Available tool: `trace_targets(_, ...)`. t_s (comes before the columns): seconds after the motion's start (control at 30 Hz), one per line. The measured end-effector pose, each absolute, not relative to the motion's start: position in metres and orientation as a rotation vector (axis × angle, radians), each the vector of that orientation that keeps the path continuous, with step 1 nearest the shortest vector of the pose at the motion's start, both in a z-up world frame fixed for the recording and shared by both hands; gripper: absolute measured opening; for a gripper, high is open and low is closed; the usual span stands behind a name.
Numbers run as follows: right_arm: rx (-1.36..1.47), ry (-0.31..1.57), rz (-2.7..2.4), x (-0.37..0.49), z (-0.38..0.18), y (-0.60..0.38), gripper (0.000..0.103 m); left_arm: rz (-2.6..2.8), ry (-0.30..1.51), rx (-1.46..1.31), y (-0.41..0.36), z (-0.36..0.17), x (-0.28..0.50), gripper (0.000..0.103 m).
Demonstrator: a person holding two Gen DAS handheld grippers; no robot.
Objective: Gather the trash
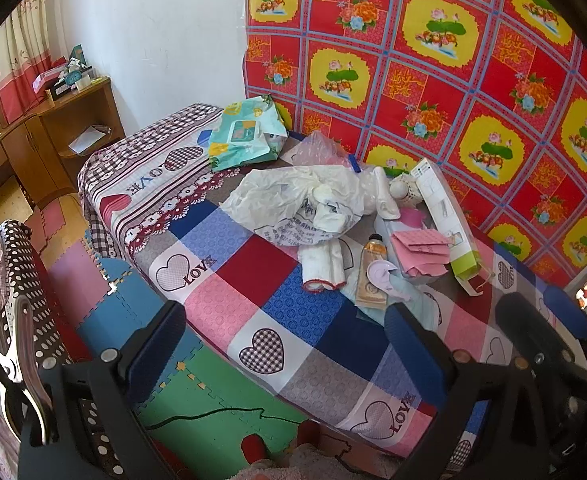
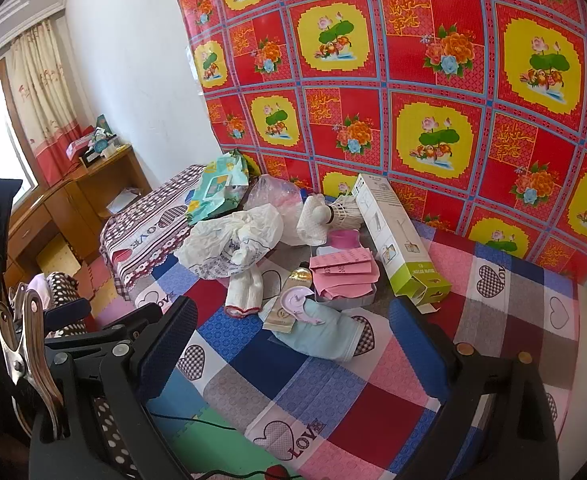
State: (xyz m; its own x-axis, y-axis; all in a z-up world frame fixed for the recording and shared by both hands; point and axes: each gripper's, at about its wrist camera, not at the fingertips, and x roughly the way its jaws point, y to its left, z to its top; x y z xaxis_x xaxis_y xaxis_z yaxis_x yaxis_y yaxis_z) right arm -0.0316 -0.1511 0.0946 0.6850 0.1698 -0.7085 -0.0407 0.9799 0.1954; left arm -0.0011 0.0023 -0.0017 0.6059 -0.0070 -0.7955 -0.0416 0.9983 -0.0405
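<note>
My left claw [image 1: 285, 344] and right claw [image 2: 293, 344] both released, hovering above bed [image 2: 333, 412]. Trash heaped near wall: crumpled plastic bag [image 2: 229, 240], opened carton [image 2: 397, 240]; grey tray [image 2: 357, 298] holds pink papers [image 2: 343, 270]

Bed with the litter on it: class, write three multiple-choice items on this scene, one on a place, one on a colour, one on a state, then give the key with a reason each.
1. Where does the long carton lie?
A. on the floor mat
B. on the bed by the red wall cloth
C. on the wooden desk

2. What colour is the carton's open end?
A. green
B. black
C. orange

3. How do both grippers stand?
A. shut on a bag
B. open, holding nothing
C. shut on a sock

Key: B, it rests on the quilt next to the wall cloth; A, its flap end is lime green; B, the left gripper and right gripper show spread fingers with only quilt between.
</note>
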Motion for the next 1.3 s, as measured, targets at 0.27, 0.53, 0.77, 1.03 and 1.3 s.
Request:
trace_targets(0.27, 0.169, 0.808, 0.118, -0.0315, 0.0941, -0.1504, 0.099, 0.020, 0.919, -0.057, 0.0025, -0.0018, -0.0012, 0.102)
trace_targets(0.53, 0.168, 0.808, 0.118, -0.0311, 0.0939, -0.1497, 0.099, 0.019, 0.920, -0.058, 0.0032, -0.0020, -0.0056, 0.102)
trace_targets(0.77, 0.167, 0.808, 0.117, -0.0311, 0.0940, -0.1490, 0.099, 0.019, 0.920, -0.058, 0.0029, -0.0019, -0.0052, 0.102)
trace_targets(1.03, 0.168, 0.809, 0.117, -0.0316, 0.0947, -0.1483, 0.099, 0.018, 0.922, -0.059, 0.0031, -0.0020, -0.0055, 0.102)
trace_targets(1.3, 0.168, 0.810, 0.117, -0.0322, 0.0950, -0.1448, 0.099, 0.018, 0.923, -0.059, 0.0039, -0.0005, -0.0097, 0.102)
